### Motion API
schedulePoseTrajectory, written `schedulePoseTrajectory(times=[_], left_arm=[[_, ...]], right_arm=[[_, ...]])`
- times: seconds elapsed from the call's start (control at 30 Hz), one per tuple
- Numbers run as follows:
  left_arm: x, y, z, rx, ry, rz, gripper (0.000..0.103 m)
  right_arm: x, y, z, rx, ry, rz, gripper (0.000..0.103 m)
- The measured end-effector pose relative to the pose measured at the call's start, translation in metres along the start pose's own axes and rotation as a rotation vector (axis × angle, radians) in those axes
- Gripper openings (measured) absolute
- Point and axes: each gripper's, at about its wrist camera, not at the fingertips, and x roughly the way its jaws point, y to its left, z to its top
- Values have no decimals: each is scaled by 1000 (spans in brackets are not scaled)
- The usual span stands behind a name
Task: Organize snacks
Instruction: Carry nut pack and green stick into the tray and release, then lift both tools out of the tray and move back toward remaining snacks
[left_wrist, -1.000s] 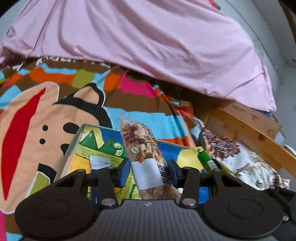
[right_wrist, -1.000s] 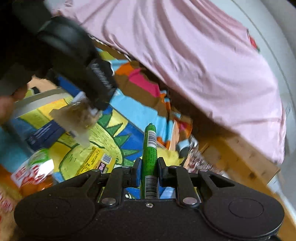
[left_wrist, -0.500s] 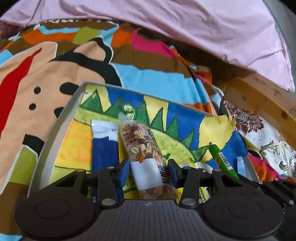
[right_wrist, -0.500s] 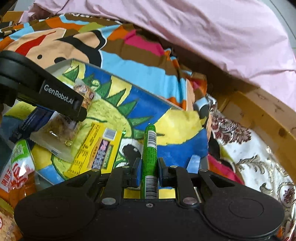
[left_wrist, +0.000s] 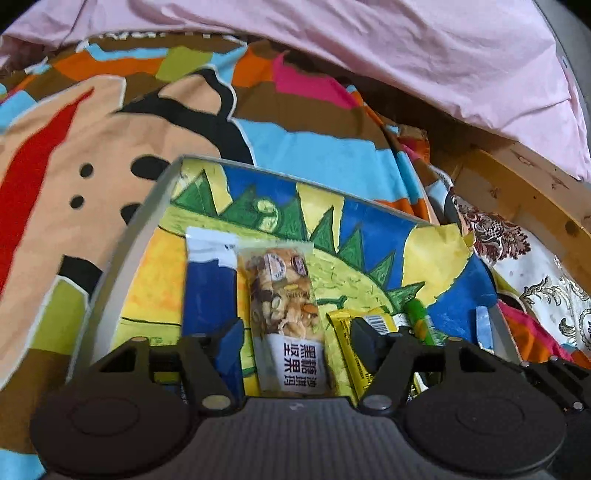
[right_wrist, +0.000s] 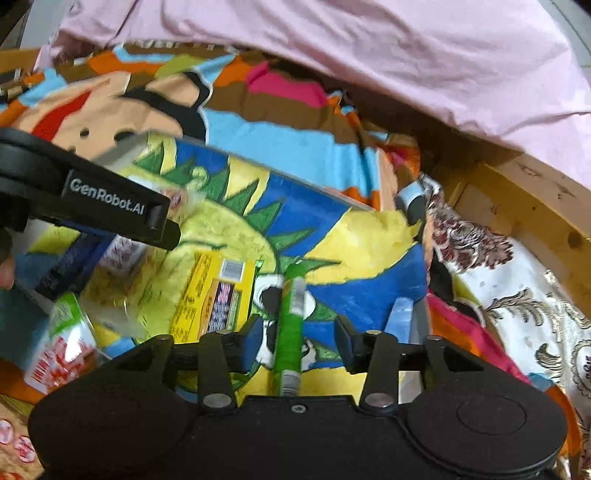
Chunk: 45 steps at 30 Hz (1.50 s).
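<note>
A tray (left_wrist: 122, 266) with a bright dinosaur drawing inside lies on the bed. My left gripper (left_wrist: 295, 341) hovers low over it and its jaws are opening. The clear nut bar (left_wrist: 284, 306) lies flat on the tray between them, with neither pad touching it. A blue packet (left_wrist: 208, 288) lies just left of the bar, a yellow packet (left_wrist: 354, 332) just right. My right gripper (right_wrist: 298, 341) is also opening, and the thin green stick (right_wrist: 290, 325) rests on the tray (right_wrist: 118, 155) between its parted pads, next to the yellow packet (right_wrist: 218, 291). The left gripper (right_wrist: 110, 206) shows at the left.
A colourful cartoon blanket (left_wrist: 110, 129) covers the bed under a pink sheet (left_wrist: 369, 44). A wooden bed frame (left_wrist: 535, 199) and a patterned cloth (left_wrist: 546, 288) lie to the right. A red and green snack bag (right_wrist: 62, 339) sits at the tray's near left corner.
Both grippers have sunk to the tray and spread their jaws. The nut bar and the green stick, gripped before, now lie loose on the tray.
</note>
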Motion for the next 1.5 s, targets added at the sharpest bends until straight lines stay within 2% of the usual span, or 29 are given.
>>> schedulePoseTrajectory(times=[0.13,0.2,0.27,0.4,0.47,0.73,0.93,1.2,1.5], left_arm=[[-27,-6,7,3,-57,-3,84],[-46,-8,9,-3,-97,1,89],[-64,-10,10,-4,-135,7,93],[-104,-13,10,22,-215,37,101],[-124,-15,10,34,-251,52,102],[-198,-13,-9,39,-371,107,102],[-244,-8,-32,79,-389,189,102],[-290,-9,-63,176,-350,260,102],[-318,-20,-91,274,-267,311,102]], right_arm=[[-25,-13,4,66,-63,11,64],[-41,-21,6,104,-104,17,75],[-58,-27,8,134,-150,23,78],[-95,-35,10,160,-239,38,94],[-113,-37,8,164,-282,51,98],[-179,-37,-2,177,-421,72,102],[-222,-30,-19,182,-468,108,102],[-269,-14,-44,181,-478,164,102],[-303,4,-71,164,-417,207,102]])
